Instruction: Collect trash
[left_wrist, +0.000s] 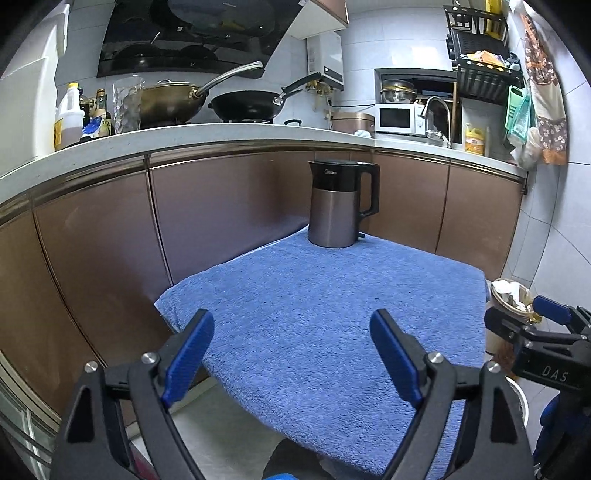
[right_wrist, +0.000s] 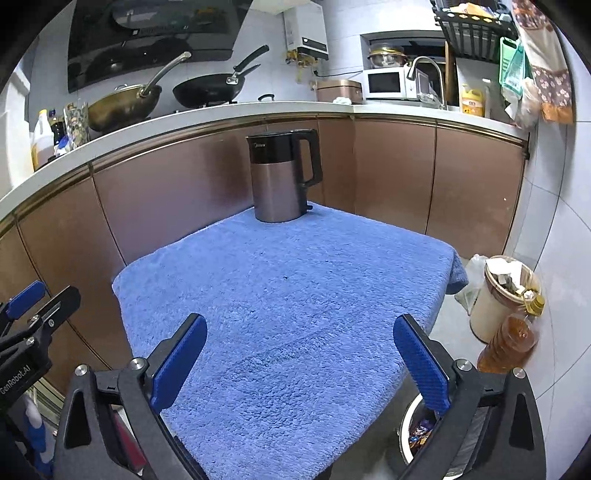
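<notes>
My left gripper (left_wrist: 291, 354) is open and empty over the near edge of a blue towel (left_wrist: 325, 314) that covers a small table. My right gripper (right_wrist: 299, 354) is open and empty over the same towel (right_wrist: 288, 295). No loose trash shows on the towel. A small tan bin (right_wrist: 496, 295) stuffed with paper scraps stands on the floor to the right of the table; it also shows in the left wrist view (left_wrist: 511, 295). A metal bowl (right_wrist: 419, 430) with wrappers sits on the floor under my right finger. The right gripper shows at the left view's right edge (left_wrist: 546, 325).
A grey and black electric kettle (left_wrist: 340, 205) (right_wrist: 282, 177) stands at the towel's far corner. An amber oil bottle (right_wrist: 509, 343) stands by the bin. Brown cabinet doors (left_wrist: 221, 206) and a worktop with pans, a microwave and a sink run behind. A tiled wall (right_wrist: 561, 258) is at right.
</notes>
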